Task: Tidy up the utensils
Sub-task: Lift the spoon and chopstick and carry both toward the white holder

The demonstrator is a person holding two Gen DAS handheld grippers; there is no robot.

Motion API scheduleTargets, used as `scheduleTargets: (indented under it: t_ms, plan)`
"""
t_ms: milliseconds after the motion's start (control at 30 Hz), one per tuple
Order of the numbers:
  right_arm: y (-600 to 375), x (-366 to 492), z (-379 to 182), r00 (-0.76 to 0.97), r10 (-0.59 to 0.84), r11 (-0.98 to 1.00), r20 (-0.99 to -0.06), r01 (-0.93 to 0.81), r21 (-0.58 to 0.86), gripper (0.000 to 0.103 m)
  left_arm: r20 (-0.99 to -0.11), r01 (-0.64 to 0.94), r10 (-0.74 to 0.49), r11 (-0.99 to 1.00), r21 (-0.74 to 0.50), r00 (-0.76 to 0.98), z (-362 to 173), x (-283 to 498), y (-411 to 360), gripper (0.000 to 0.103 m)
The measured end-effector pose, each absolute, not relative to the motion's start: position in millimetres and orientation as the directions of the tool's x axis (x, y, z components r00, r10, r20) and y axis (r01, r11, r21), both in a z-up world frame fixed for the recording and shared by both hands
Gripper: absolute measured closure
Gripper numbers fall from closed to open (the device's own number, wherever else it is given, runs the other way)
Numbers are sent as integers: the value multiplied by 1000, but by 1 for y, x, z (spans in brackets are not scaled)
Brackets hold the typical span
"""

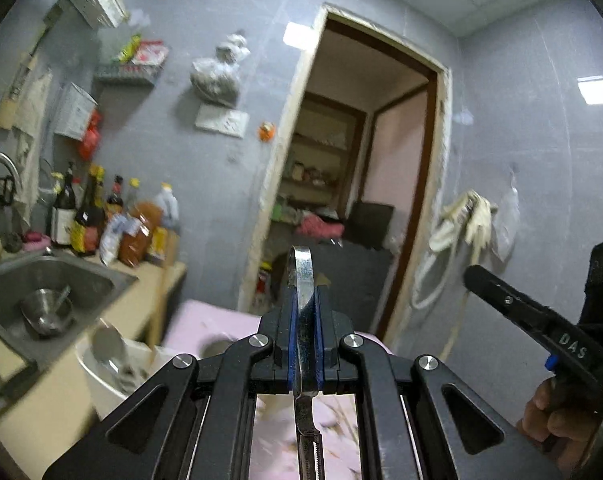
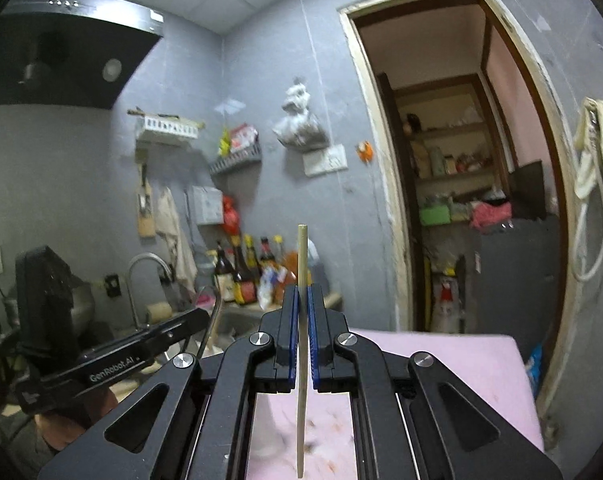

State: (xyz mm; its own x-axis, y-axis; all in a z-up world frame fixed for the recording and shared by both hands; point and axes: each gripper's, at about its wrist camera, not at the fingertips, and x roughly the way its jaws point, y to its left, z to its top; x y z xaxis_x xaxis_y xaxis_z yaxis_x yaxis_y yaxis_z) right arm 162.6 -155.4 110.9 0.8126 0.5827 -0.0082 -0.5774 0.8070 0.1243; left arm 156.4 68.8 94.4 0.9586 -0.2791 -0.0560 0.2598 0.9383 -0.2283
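Observation:
My left gripper [image 1: 304,292] is shut on a metal utensil handle [image 1: 303,280], which stands upright between the blue pads, its rounded end up. My right gripper [image 2: 302,292] is shut on a pale wooden chopstick [image 2: 301,256], held upright. Both are raised above a pink cloth-covered surface [image 2: 441,364]. The right gripper shows at the right of the left wrist view [image 1: 513,308]. The left gripper shows at the left of the right wrist view [image 2: 153,340], with its curved metal handle [image 2: 213,316].
A white container [image 1: 101,376] with metal spoons stands on the counter to the left. A steel sink [image 1: 101,276] holds a metal bowl [image 1: 47,312]. Sauce bottles [image 1: 89,220] line the wall. An open doorway [image 1: 361,184] lies ahead. A range hood [image 2: 61,48] hangs at the upper left.

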Motion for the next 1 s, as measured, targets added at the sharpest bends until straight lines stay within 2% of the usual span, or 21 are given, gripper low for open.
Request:
scheduleTargets:
  t_ms: [233, 467, 700, 1000]
  plan:
    - [-115, 181, 128, 789, 613, 777, 49, -613, 143, 100, 11, 157, -159, 957, -245, 987, 107, 186, 130, 98]
    - [-80, 200, 127, 799, 599, 790, 56, -601, 120, 100, 33, 88, -82, 952, -293, 996, 92, 216, 168, 98]
    - [-66, 216, 105, 813, 582, 806, 17, -580, 117, 100, 21, 39, -34, 959, -280, 999, 69, 226, 171, 98]
    - [-55, 225, 75, 794, 602, 797, -78, -592, 122, 100, -13, -1, -2, 965, -262, 1000, 45, 219, 160, 97]
